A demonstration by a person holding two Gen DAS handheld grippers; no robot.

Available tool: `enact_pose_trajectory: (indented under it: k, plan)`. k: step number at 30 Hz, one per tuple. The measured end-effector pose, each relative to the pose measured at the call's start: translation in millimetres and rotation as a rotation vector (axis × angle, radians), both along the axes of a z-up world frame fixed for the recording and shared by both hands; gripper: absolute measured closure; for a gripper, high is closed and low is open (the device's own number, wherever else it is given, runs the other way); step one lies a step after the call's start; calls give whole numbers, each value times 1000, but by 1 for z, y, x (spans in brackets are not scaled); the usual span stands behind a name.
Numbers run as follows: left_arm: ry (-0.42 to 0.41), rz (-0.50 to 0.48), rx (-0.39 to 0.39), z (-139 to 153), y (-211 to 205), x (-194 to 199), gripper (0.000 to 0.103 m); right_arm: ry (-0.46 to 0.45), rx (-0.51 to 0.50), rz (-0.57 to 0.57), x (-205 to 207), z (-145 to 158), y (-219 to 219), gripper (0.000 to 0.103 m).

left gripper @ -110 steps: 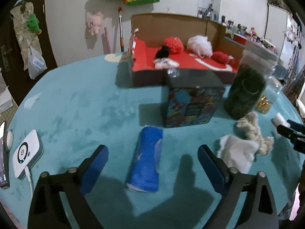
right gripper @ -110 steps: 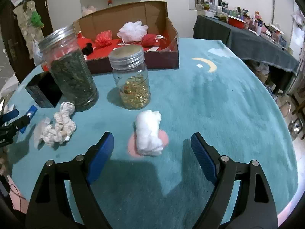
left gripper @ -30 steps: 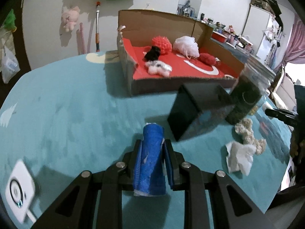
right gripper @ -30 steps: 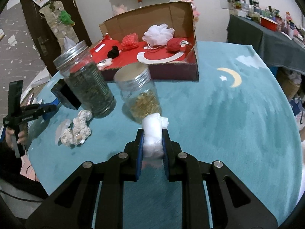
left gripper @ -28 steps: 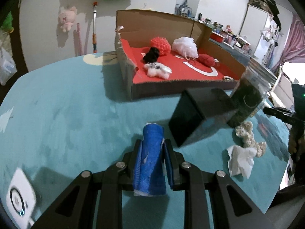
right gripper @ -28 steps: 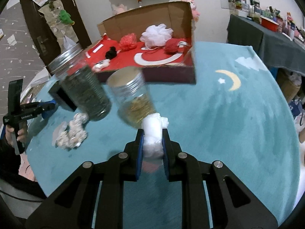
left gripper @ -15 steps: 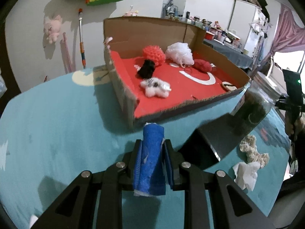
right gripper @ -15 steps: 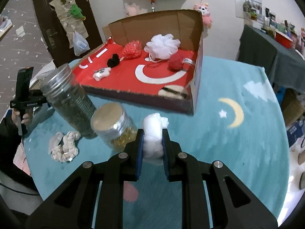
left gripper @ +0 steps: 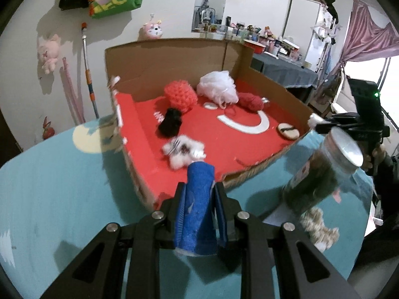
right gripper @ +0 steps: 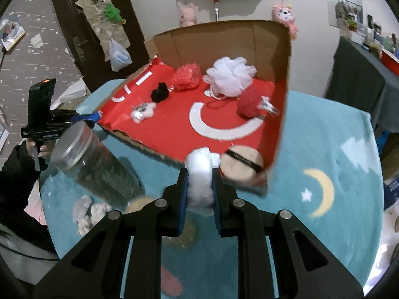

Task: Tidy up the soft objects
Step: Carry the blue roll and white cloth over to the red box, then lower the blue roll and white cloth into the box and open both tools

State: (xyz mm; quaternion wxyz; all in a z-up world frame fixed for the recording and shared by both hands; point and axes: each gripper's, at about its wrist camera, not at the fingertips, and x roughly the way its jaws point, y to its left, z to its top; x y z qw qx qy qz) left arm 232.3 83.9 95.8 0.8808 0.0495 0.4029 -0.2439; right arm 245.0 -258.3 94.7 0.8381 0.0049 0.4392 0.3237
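Gripping a rolled blue cloth [left gripper: 198, 208] in my left gripper [left gripper: 200, 194], I hold it above the teal table cover [left gripper: 62, 186], its far end reaching over the near wall of the cardboard box [left gripper: 172, 61]. The jaws are drawn narrow, pads pressed flat on both sides of the roll. Inside the box, on its red floor, lie a white fluffy toy [left gripper: 183, 150] at 12 o'clock just beyond the roll, a black pompom [left gripper: 170, 124] past that, a red mesh puff [left gripper: 180, 95], a white bath puff [left gripper: 217, 90] and a red yarn ball [left gripper: 250, 101] toward 1 o'clock. A tall jar of dark leaves [left gripper: 321, 174] stands blurred at 3 o'clock on the table, with a cream knotted rope [left gripper: 318, 226] at its foot.

My right gripper [right gripper: 199, 185] pinches a white cotton wad [right gripper: 200, 177] just as narrowly, the wad bulging above the pads. It hangs at the box's torn near edge, with a round tan puff [right gripper: 243, 164] just beside it at 1 o'clock, in the box's near corner. From this side the left gripper shows at 9 o'clock, a hand [right gripper: 37, 149] wrapped round its grip, the blue roll's tip poking toward the box. A yellow moon print [right gripper: 323, 194] marks the cover at 3 o'clock.
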Motion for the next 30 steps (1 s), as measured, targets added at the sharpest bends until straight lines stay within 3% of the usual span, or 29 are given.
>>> enact_pose_trajectory:
  k: [6, 15, 21, 30]
  plan:
    - [56, -8, -5, 13, -33, 32, 79, 5, -25, 25, 28, 7, 24, 86]
    - [130, -3, 95, 11, -91, 86, 79, 108, -126, 8, 94, -2, 69, 86]
    - [170, 7, 146, -1, -111, 121, 79, 158, -211, -3, 132, -18, 95, 86]
    - [244, 31, 170, -31, -120, 164, 79, 252, -250, -33, 171, -46, 105, 86]
